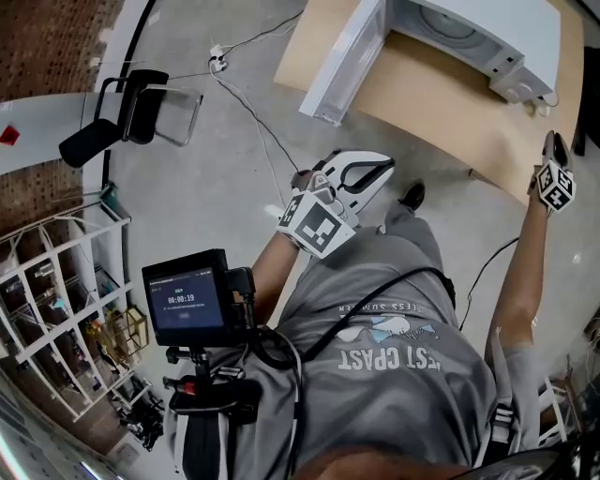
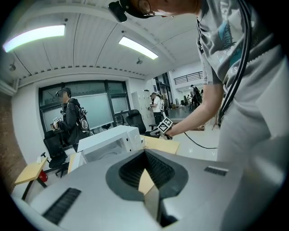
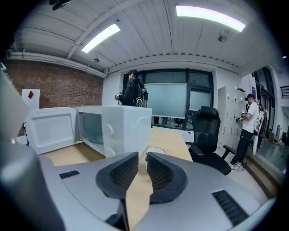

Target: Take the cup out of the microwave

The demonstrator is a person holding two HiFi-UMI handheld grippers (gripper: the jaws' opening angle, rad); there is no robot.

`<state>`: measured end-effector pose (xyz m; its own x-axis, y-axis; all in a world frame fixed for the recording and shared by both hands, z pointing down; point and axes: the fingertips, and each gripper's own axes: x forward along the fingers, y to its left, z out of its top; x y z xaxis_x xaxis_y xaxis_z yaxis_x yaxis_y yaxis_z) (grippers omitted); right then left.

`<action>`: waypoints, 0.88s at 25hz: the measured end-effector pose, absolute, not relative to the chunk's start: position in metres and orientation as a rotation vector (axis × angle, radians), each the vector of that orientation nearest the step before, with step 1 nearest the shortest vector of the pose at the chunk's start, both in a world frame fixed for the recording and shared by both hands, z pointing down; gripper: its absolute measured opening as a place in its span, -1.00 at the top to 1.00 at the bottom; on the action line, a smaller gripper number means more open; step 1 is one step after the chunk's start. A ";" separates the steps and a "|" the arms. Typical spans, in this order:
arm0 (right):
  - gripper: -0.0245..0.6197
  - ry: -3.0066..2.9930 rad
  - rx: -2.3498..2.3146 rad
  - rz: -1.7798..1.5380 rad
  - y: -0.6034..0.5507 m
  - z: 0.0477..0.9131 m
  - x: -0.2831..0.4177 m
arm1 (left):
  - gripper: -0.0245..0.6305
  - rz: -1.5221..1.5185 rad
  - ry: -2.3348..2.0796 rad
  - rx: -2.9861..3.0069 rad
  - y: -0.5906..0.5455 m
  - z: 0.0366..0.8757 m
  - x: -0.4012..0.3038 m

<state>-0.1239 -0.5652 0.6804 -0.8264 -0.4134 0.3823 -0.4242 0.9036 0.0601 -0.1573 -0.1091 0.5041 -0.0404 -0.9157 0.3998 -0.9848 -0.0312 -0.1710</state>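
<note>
While held back from the table, left gripper [image 2: 144, 155]: tips were pressed together, nothing gripped.
Microwave [image 1: 450, 28]: door was found open.
Cup [image 3: 155, 151]: was found standing on table [image 3: 169, 140] beside microwave; removal was judged done.
Right gripper [image 3: 139, 169]: jaws were parted, empty.
Remaining: nothing evident.

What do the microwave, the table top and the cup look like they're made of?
Microwave: white housing, probably painted metal or plastic; smooth and faintly glossy.
Table top: pale wood or wood-look laminate; even tan, matte, no grain visible.
Cup: white, could be ceramic or plastic; only its rim shows, too small to tell.
</note>
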 end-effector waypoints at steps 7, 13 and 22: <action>0.89 -2.774 0.639 0.000 -0.471 0.587 -0.094 | 0.79 0.562 -2.095 2.134 -0.034 0.480 -0.138; 0.89 -2.875 0.559 -0.060 -0.385 0.516 -0.082 | 0.79 0.561 -2.122 2.165 0.016 0.466 -0.126; 0.89 -3.016 0.440 -0.166 -0.249 0.408 -0.058 | 0.79 0.609 -2.165 2.335 0.099 0.437 -0.116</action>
